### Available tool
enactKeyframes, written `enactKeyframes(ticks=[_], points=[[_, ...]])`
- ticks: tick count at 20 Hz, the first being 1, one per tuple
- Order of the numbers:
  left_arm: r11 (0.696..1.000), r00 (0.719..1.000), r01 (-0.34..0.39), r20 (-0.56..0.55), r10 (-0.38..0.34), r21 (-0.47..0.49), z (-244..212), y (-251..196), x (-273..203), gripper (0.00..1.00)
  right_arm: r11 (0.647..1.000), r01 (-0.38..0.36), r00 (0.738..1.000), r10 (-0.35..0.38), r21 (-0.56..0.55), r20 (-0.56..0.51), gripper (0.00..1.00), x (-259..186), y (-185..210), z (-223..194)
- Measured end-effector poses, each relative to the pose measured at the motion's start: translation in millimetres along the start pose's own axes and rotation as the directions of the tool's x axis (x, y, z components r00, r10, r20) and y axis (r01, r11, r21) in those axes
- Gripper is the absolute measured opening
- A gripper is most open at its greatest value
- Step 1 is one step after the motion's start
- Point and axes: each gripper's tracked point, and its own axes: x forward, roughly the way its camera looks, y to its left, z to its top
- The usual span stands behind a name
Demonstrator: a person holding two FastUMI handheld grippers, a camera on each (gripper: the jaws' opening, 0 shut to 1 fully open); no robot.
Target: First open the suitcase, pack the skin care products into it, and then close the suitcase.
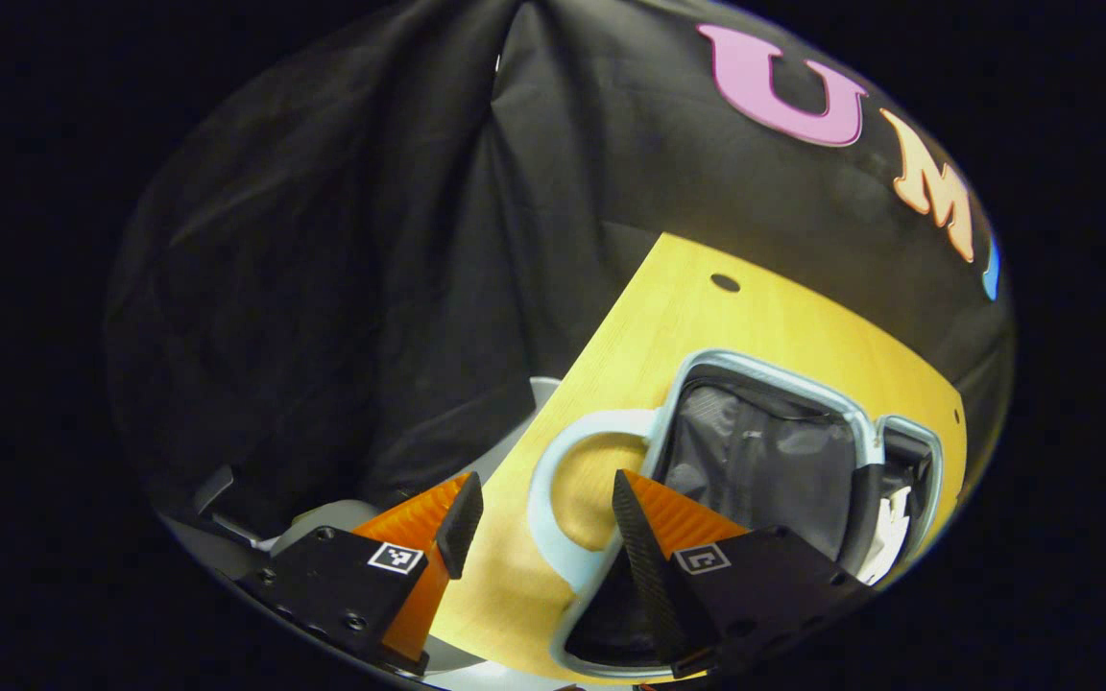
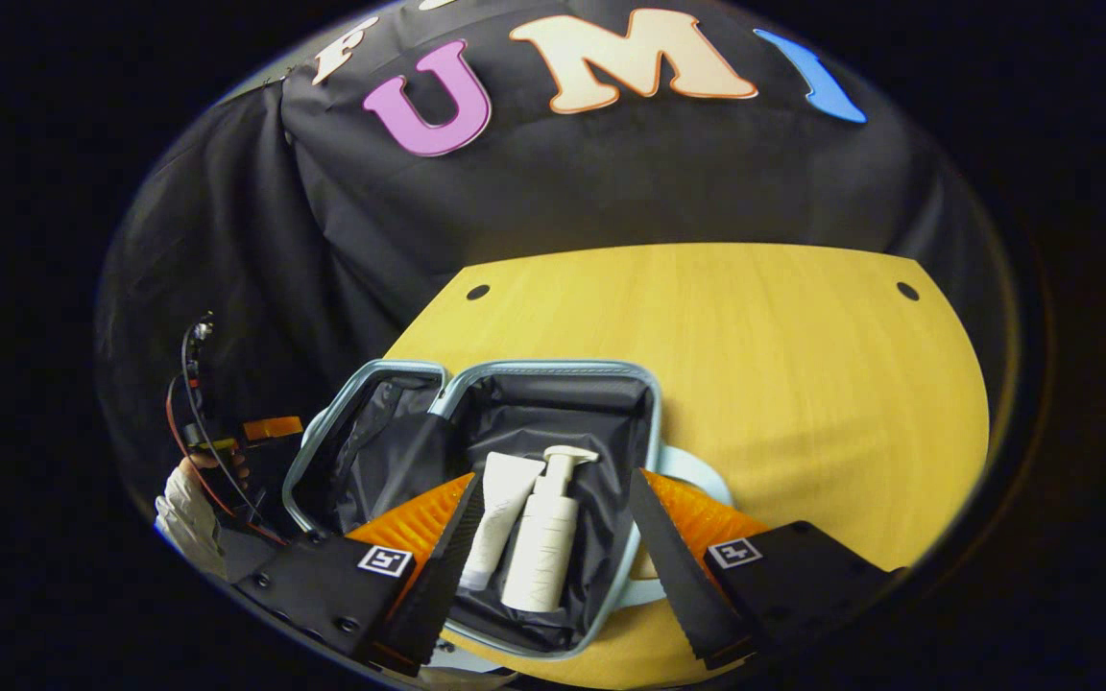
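Wooden worktop (image 2: 755, 365): suitcase (image 2: 553, 384) open, tube (image 2: 500, 518) and pump bottle (image 2: 543, 547) inside it. Both grippers' fingers apart, empty. We'd take the stiff lid rim (image 2: 323, 437), light shell.

No readable text stands on anything. The pump bottle (image 2: 543, 557), lying in the open suitcase (image 2: 649, 422) near the desk's (image 2: 755, 345) near edge, may carry faint vertical lettering, too blurred to read. The tube (image 2: 498, 518) beside it looks plain.

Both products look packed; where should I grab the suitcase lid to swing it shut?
Likely the lid rim's free long edge, far from the hinge, approached from the left gripper's side. It lies open beside the tube and pump bottle.
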Motion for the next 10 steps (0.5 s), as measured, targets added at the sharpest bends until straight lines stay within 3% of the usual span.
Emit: enactKeyframes(ticks=[3,6,9,10], points=[[1.000,0.993,-0.002,-0.117,0.004,0.022,-19,5,31,0.80,0.997,0.076,0.997,-0.077,0.019,0.018,0.96,-15,-37,2],[1.000,0.987,-0.010,-0.158,0.015,0.028,-17,14,42,0.74,0.989,0.132,0.991,-0.133,0.061,0.013,0.96,-24,-65,-1],[0.999,0.985,0.006,-0.173,0.000,0.034,-18,7,51,0.64,0.985,0.165,0.986,-0.166,0.059,0.020,0.96,-33,-84,-2],[0.999,0.984,0.004,-0.179,0.002,0.033,-20,3,53,0.54,0.984,0.166,0.986,-0.168,0.059,0.022,0.91,-34,-84,-3]])
